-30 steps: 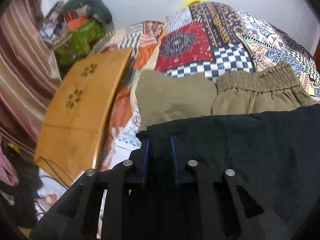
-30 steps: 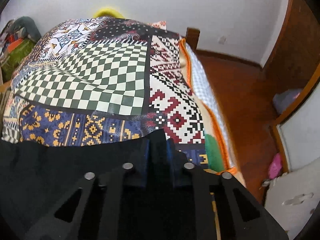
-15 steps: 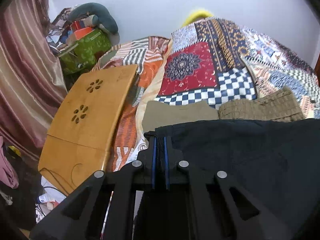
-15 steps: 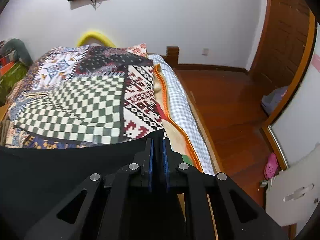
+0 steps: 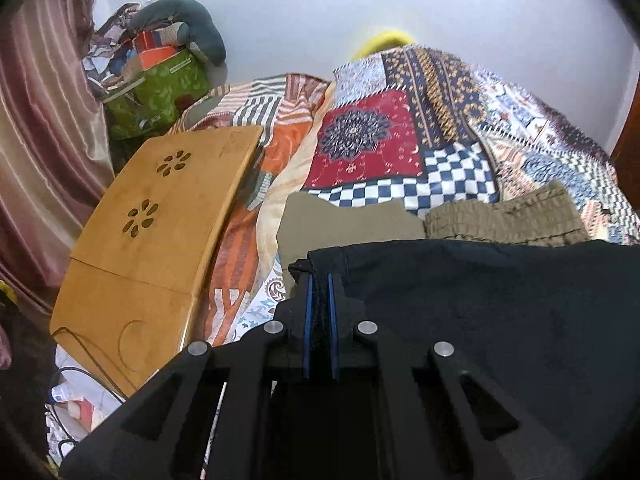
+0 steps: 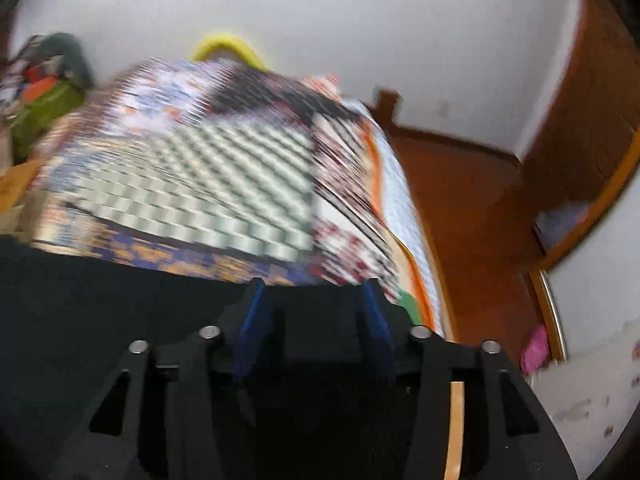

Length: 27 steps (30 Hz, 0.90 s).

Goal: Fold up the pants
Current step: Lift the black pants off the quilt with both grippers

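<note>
In the left wrist view we look down our left gripper [image 5: 319, 280], low in the centre of the frame. Its two blue-lined fingers are pinched narrow on the corner of the black pants [image 5: 480, 320], whose dark cloth spreads from the fingers across the lower right of the frame. Above that black edge, at mid-frame, lie two olive garments side by side on the patchwork bedspread [image 5: 368, 136] — a smooth folded olive piece [image 5: 340, 224] on the left and an olive piece with a gathered elastic waistband [image 5: 504, 220] on the right. At the left of the frame a wooden lap table [image 5: 160, 224] with flower-shaped cutouts rests tilted at the bed's side. A green box [image 5: 156, 92] piled with clutter sits in the upper left, beside a striped curtain [image 5: 44, 140].

The right wrist view is blurred. Our right gripper [image 6: 316, 292] is low in the centre, its jaws opening — the blue pads stand well apart. The black pants [image 6: 100, 300] fill the lower left and run on between the fingers; the pads do not appear to press them. Beyond lie the checkered bedspread [image 6: 208, 192] and, at right, a wooden floor [image 6: 472, 216].
</note>
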Available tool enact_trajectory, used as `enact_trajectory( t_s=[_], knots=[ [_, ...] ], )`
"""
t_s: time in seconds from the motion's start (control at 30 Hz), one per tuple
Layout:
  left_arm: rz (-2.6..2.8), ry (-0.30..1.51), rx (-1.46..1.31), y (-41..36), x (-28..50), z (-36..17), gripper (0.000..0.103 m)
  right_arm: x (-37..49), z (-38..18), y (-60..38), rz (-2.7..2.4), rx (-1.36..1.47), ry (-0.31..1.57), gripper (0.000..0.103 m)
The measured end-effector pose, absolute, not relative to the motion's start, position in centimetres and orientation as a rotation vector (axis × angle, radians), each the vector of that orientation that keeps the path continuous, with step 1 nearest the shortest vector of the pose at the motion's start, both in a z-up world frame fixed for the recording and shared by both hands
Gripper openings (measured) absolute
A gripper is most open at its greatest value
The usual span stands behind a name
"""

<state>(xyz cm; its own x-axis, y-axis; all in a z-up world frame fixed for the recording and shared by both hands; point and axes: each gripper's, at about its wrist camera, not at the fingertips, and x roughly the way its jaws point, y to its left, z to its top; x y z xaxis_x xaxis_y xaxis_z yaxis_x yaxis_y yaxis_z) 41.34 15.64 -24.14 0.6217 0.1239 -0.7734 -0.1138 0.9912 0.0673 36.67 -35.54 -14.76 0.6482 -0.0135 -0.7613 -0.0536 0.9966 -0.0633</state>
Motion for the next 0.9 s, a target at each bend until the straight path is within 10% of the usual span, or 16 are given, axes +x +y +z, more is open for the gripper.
enact_trajectory(
  t_s=[0.37, 0.53, 0.9],
  knots=[
    [0.078, 0.886, -0.064, 17.0, 40.0, -22.0, 0.004, 38.2, -13.3, -21.6, 0.395, -0.082, 0.868, 0.064],
    [0.112, 0.918, -0.187, 19.5, 40.8, -23.7, 0.059, 38.9, -15.9, -17.2, 0.493, -0.137, 0.947, 0.065],
    [0.032, 1.005, -0.199, 18.6, 44.3, -27.5, 0.060, 41.1, -19.0, -15.1, 0.562, -0.141, 1.070, 0.065]
  ],
)
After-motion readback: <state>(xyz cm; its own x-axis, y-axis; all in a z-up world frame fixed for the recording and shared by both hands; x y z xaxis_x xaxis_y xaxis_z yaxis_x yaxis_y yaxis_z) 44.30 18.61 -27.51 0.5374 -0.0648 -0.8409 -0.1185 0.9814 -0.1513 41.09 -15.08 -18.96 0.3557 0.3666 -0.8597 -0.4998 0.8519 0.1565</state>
